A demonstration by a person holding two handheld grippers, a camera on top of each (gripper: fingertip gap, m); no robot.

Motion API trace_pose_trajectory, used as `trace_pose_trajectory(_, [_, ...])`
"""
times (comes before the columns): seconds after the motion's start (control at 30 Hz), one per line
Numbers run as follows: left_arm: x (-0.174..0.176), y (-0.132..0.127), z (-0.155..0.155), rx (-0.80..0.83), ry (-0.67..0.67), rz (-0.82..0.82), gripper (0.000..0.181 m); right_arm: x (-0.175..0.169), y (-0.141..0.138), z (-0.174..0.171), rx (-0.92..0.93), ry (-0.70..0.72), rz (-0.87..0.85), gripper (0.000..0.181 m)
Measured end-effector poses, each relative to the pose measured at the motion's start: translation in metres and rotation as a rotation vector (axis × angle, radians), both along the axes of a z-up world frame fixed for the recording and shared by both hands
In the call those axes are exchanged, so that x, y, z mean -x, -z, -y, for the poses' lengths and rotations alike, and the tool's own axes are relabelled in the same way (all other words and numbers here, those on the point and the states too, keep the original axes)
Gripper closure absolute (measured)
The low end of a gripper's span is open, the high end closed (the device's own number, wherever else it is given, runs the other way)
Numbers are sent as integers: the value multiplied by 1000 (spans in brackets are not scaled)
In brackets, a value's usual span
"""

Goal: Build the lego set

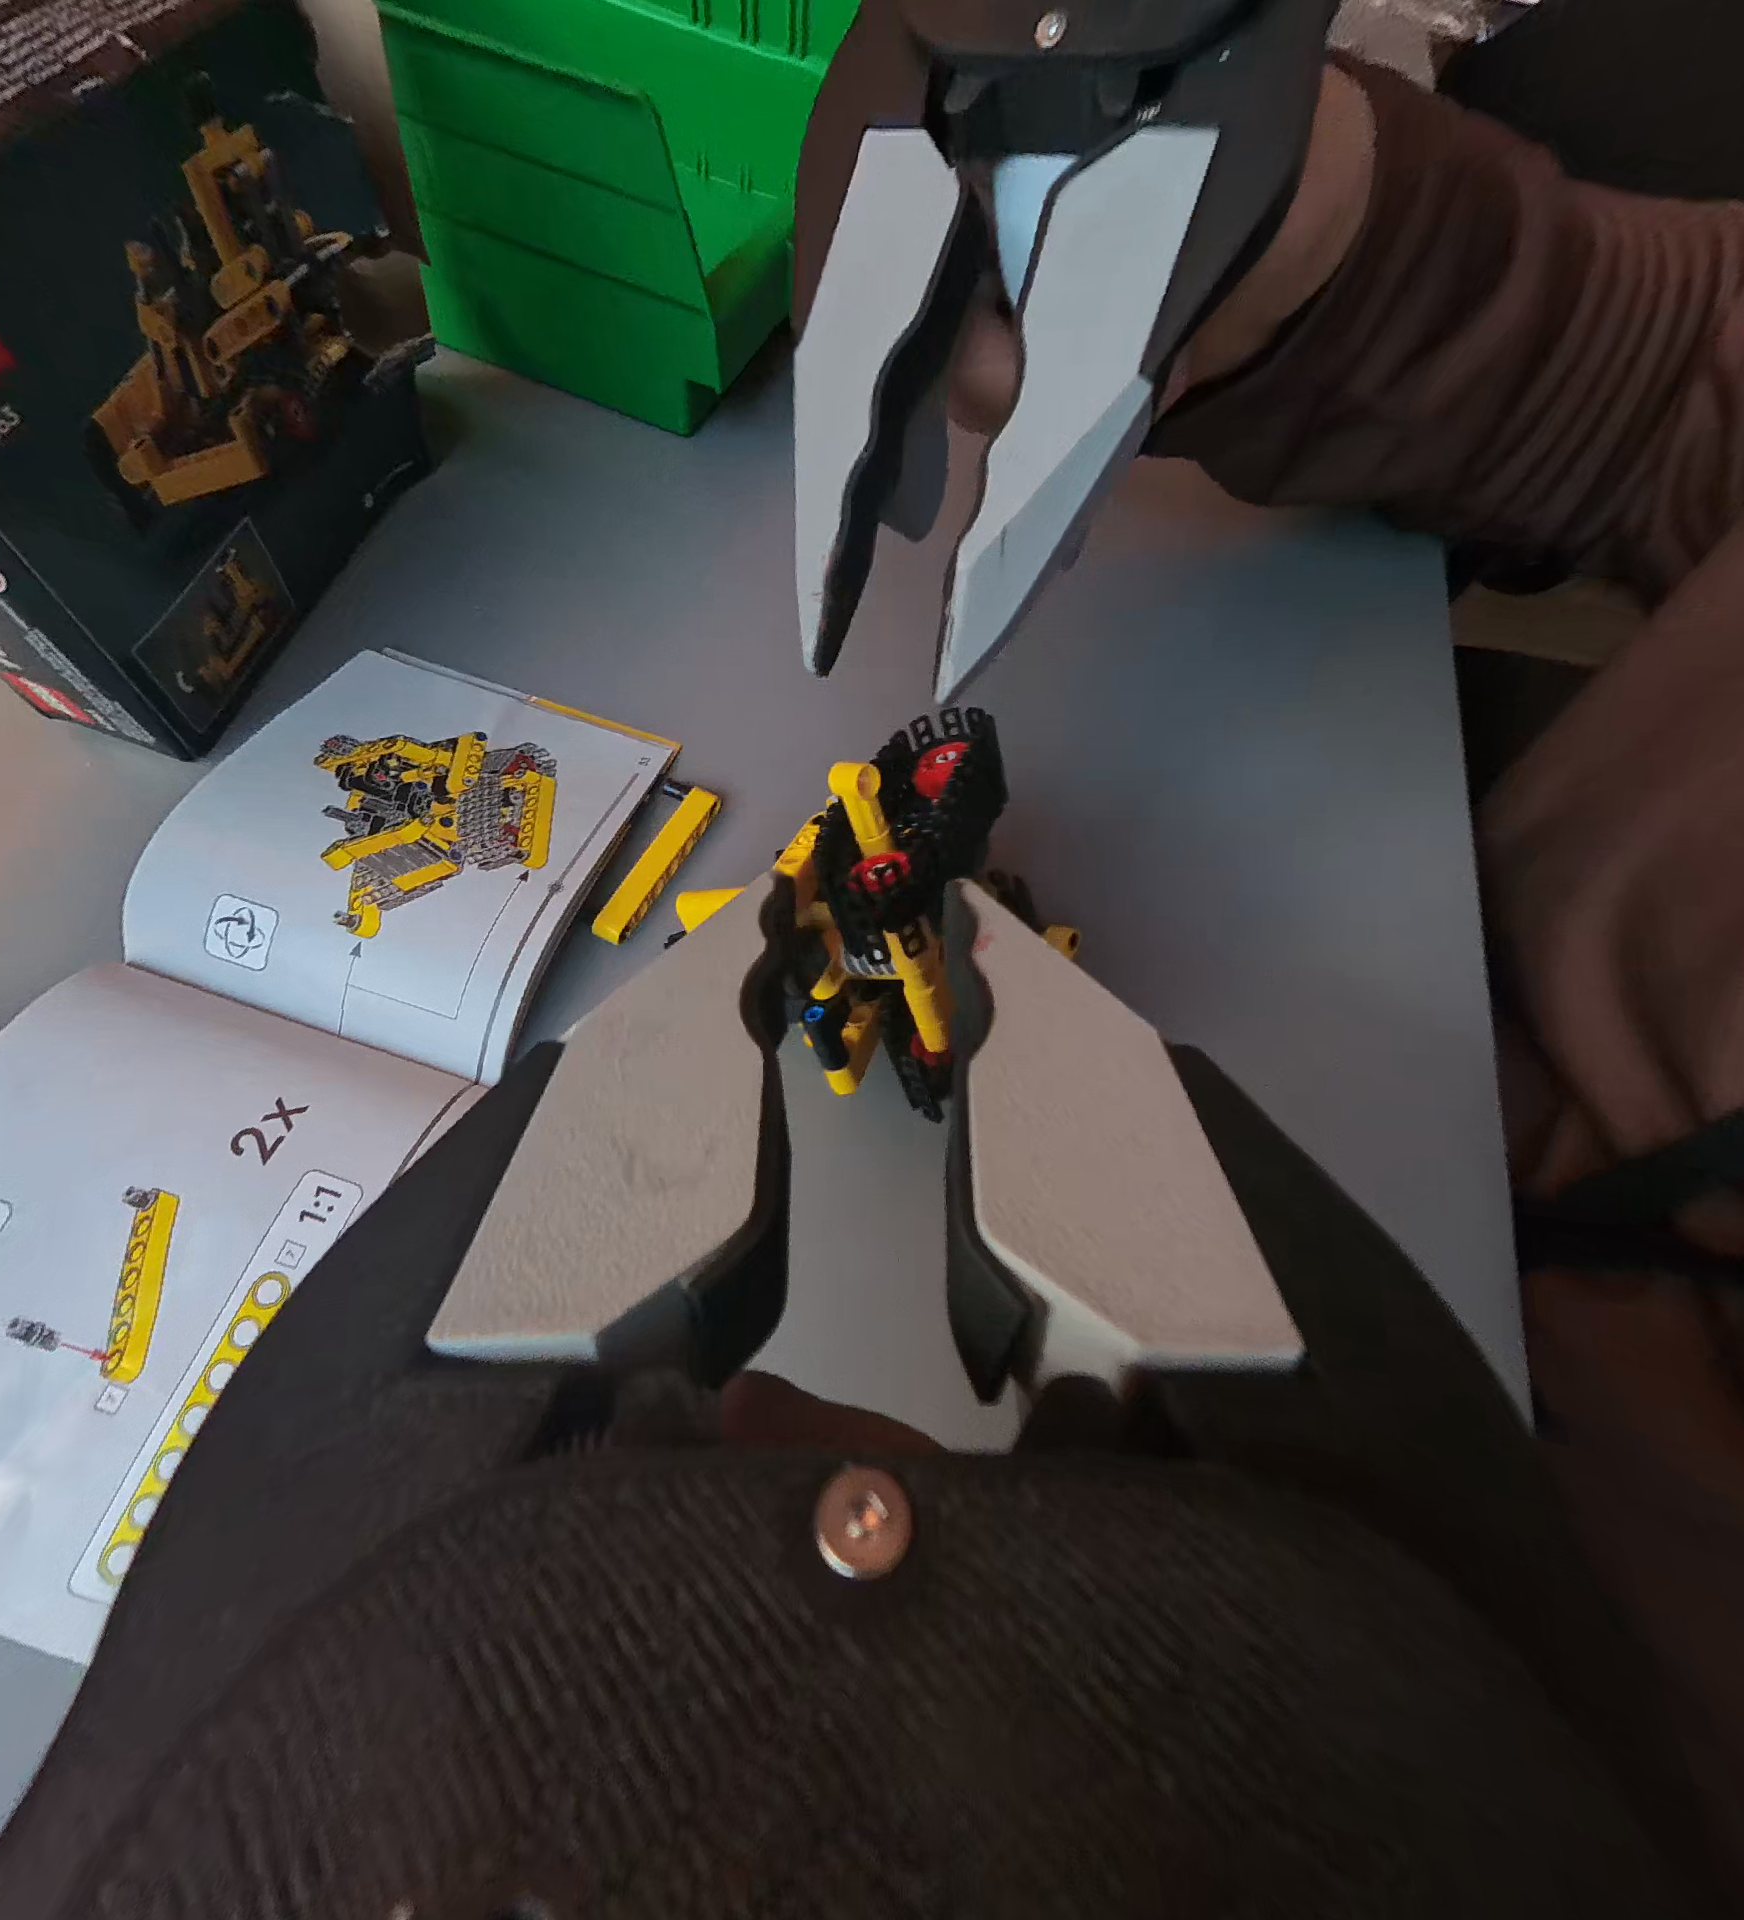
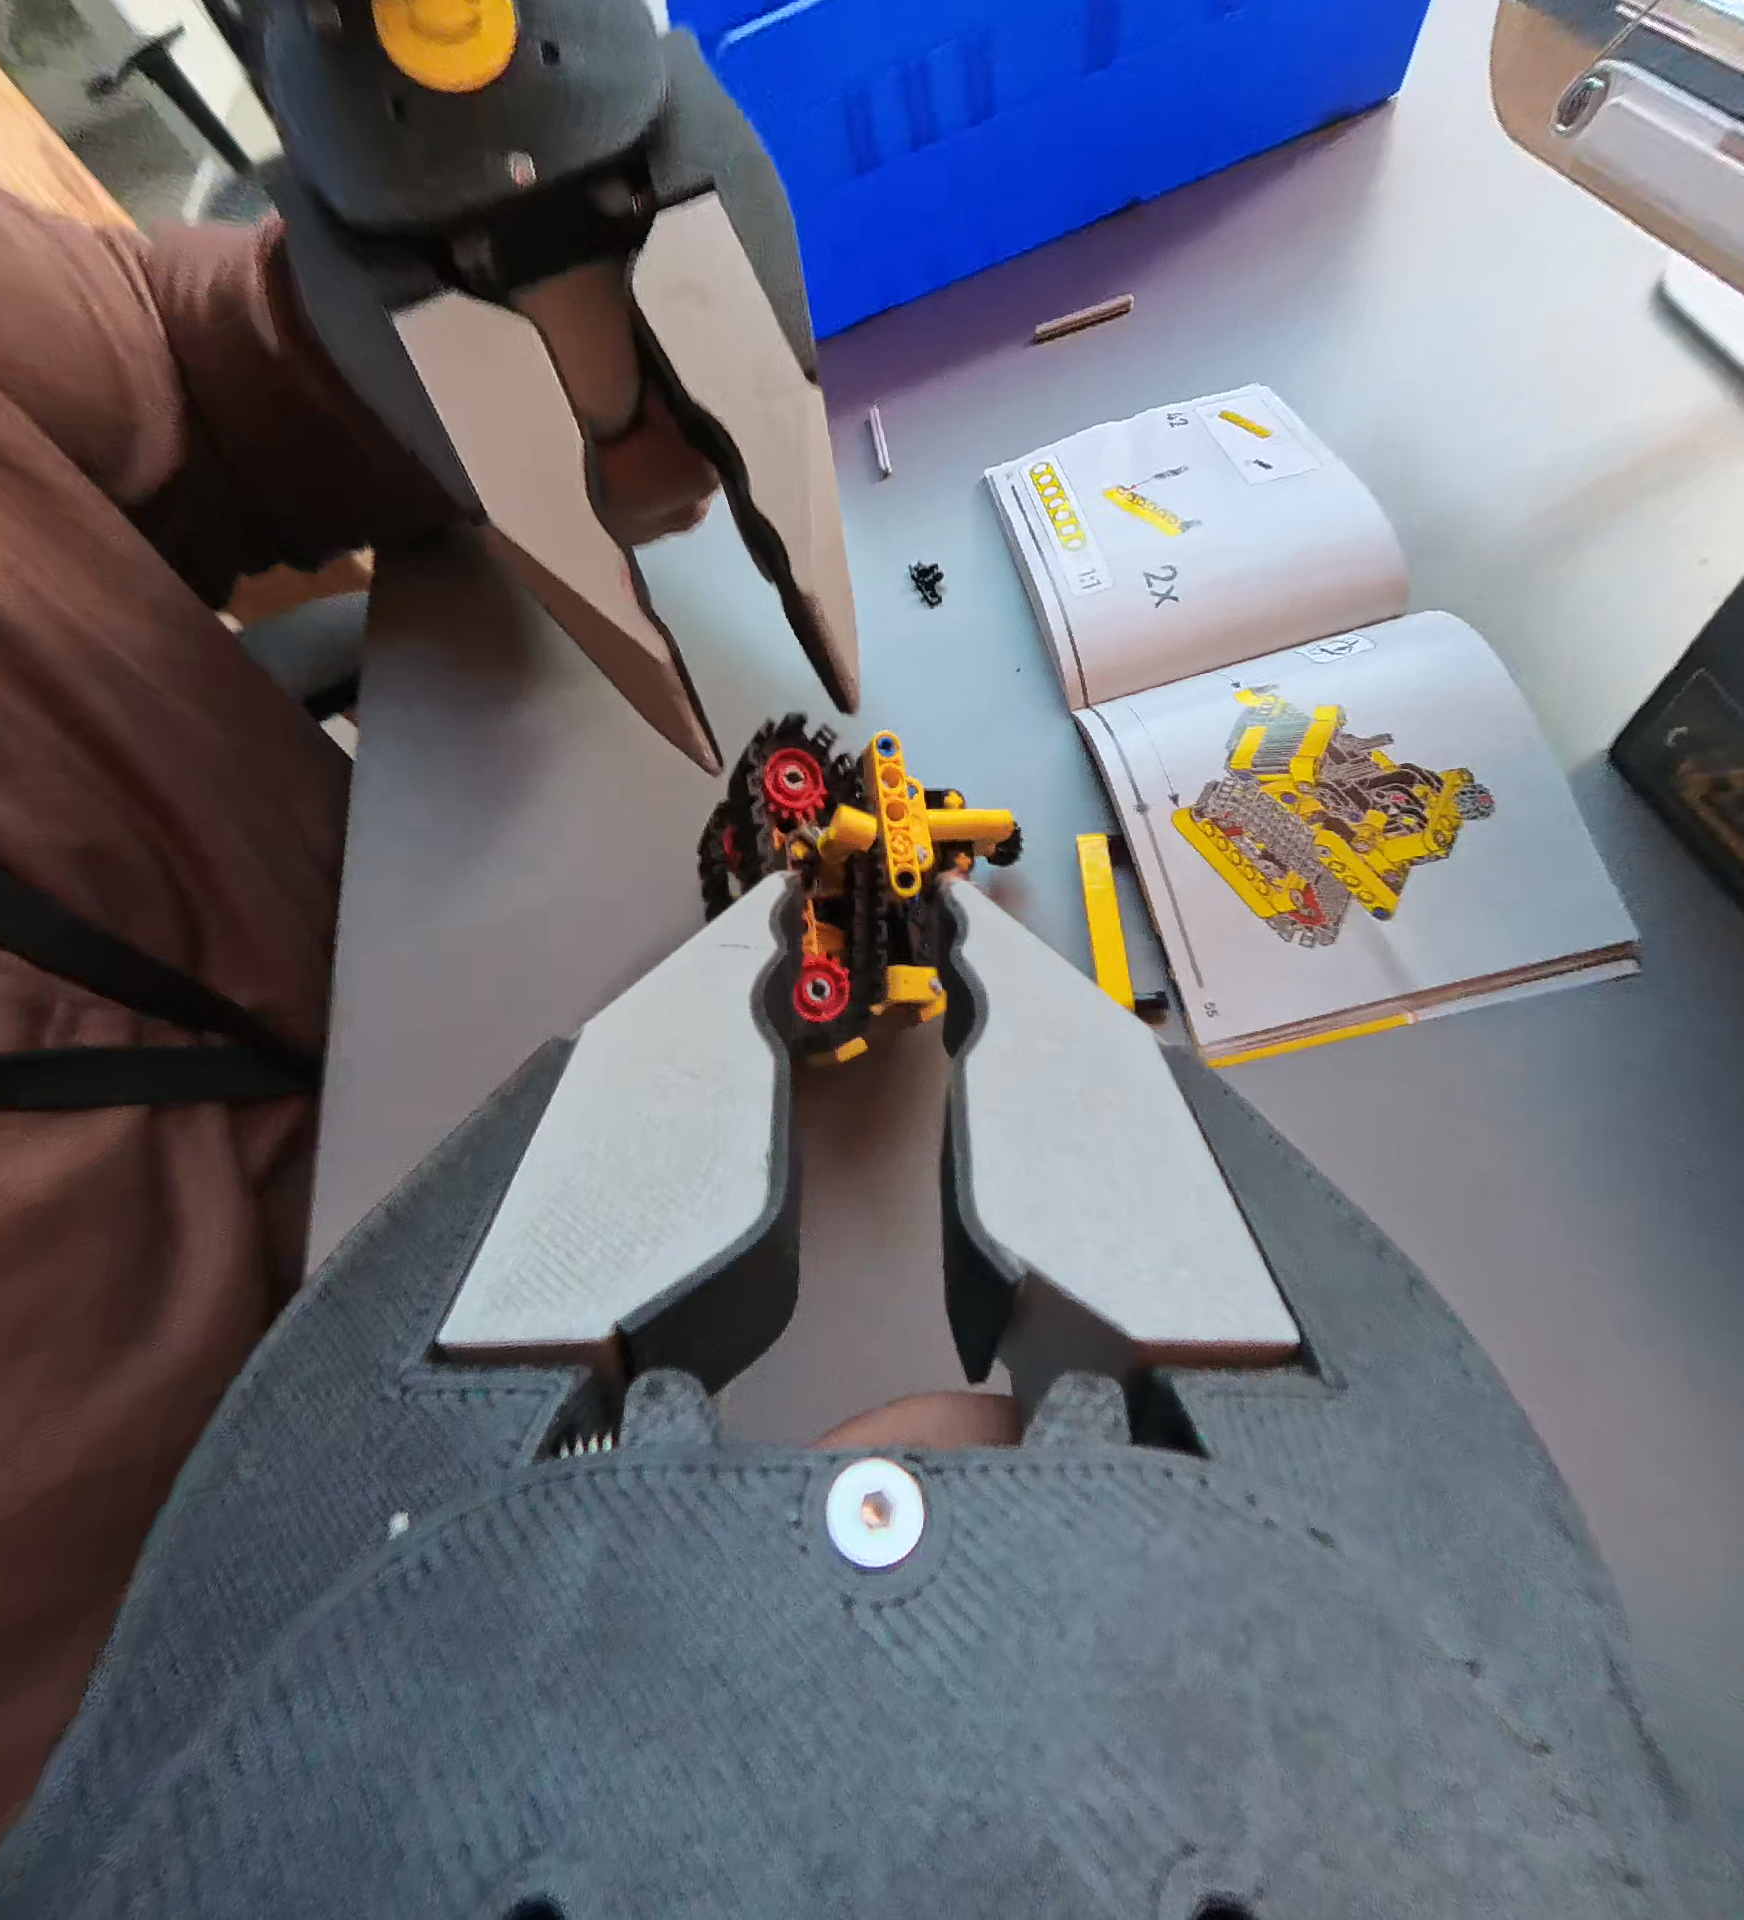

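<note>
- The left gripper [image 1: 868, 894] has its fingers [image 1: 660, 1091] clamped on one end of the yellow-and-black lego model [image 1: 894, 831].
- The right gripper [image 2: 868, 894] clamps its fingers [image 2: 1076, 1122] on the other end; the model sits between both, over the grey surface [image 1: 1211, 831].
- Just beside the model lies a loose yellow beam [image 1: 655, 862], touching the edge of an open instruction booklet [image 1: 224, 1039].
- A small black piece [image 2: 928, 584] lies apart on the surface.
- Farther out stand the dark set box [image 1: 151, 364], a green bin [image 1: 577, 208] and a blue bin [image 2: 1055, 135].
- A brown sleeve [image 1: 1470, 312] fills the surface's edge.
</note>
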State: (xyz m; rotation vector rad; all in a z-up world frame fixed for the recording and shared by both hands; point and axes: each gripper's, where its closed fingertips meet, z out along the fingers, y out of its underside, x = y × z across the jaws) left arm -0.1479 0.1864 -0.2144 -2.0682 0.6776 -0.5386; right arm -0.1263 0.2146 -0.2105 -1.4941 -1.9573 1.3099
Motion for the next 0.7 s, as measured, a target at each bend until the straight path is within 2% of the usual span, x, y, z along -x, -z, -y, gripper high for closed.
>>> trace_pose_trajectory(0.07, [1, 6, -1, 11, -23, -12, 151, 5, -3, 4, 49, 6, 0, 168])
trace_pose_trajectory(0.23, [-3, 12, -2, 34, -44, 49, 144, 16, 12, 14, 100, -3, 73, 169])
trace_pose_trajectory(0.4, [-3, 12, -3, 26, -45, 55, 144, 19, 3, 22, 184, -33, 48, 168])
trace_pose_trajectory(0.6, [-4, 12, -3, 5, -32, 78, 147, 21, 7, 21, 183, -20, 86, 176])
trace_pose_trajectory(0.7, [-8, 12, 1, -6, 30, 106, 152, 20, 6, 26, 88, -98, 17, 177])
